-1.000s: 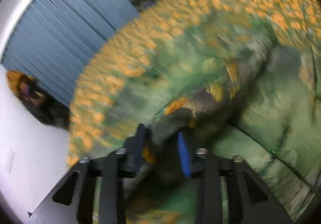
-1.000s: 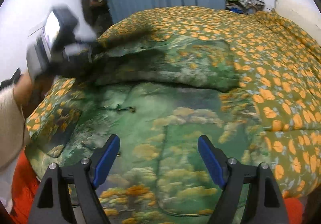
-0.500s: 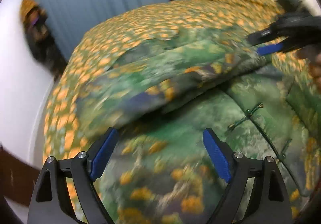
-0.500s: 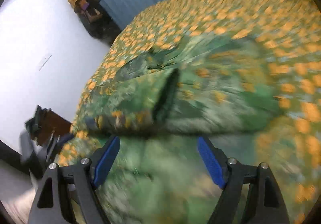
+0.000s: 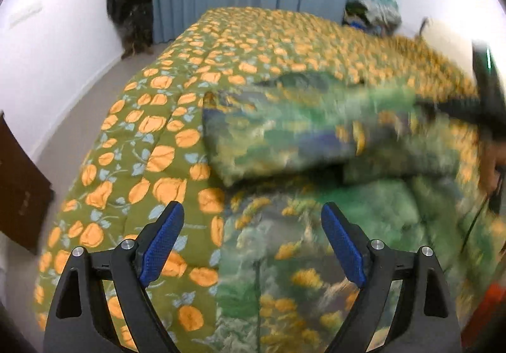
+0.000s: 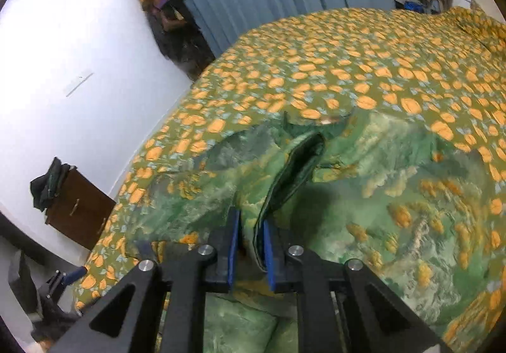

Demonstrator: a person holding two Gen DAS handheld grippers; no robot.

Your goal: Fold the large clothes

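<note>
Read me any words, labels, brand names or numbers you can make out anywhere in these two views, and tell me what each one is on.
None can be read.
The green printed garment and the orange-flowered bedspread carry patterns only.
The brown cabinet shows a faint mark, too small and blurred to read.

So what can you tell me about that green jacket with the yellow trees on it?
The green jacket looks like soft, shiny cloth printed with green hills and yellow-orange trees. It lies spread on the flowered bedspread, bunched and partly folded over itself, with a dark-lined edge standing up. The right gripper is shut on that edge. In the left wrist view, the sleeve lies folded across the body, and the left gripper hovers open above it, touching nothing.
</note>
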